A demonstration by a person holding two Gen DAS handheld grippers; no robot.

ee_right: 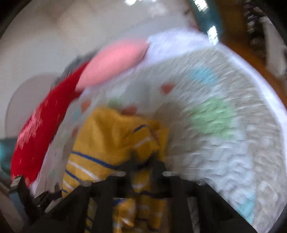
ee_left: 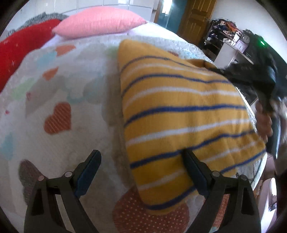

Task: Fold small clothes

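Observation:
A yellow garment point(ee_left: 179, 114) with blue and white stripes hangs lifted over the bed, its lower corner near the left gripper. My left gripper point(ee_left: 141, 161) is open and empty; its right finger point(ee_left: 193, 172) sits just in front of the cloth's lower edge. My right gripper point(ee_left: 254, 77) holds the garment's upper right edge. In the blurred right wrist view the right gripper point(ee_right: 143, 159) is shut on bunched yellow garment point(ee_right: 111, 139).
The bed carries a white quilt point(ee_left: 53, 86) with coloured hearts. A pink pillow point(ee_left: 100, 21) and a red pillow point(ee_left: 19, 44) lie at its head. A wooden door point(ee_left: 197, 16) and a cluttered shelf point(ee_left: 226, 30) stand beyond the bed.

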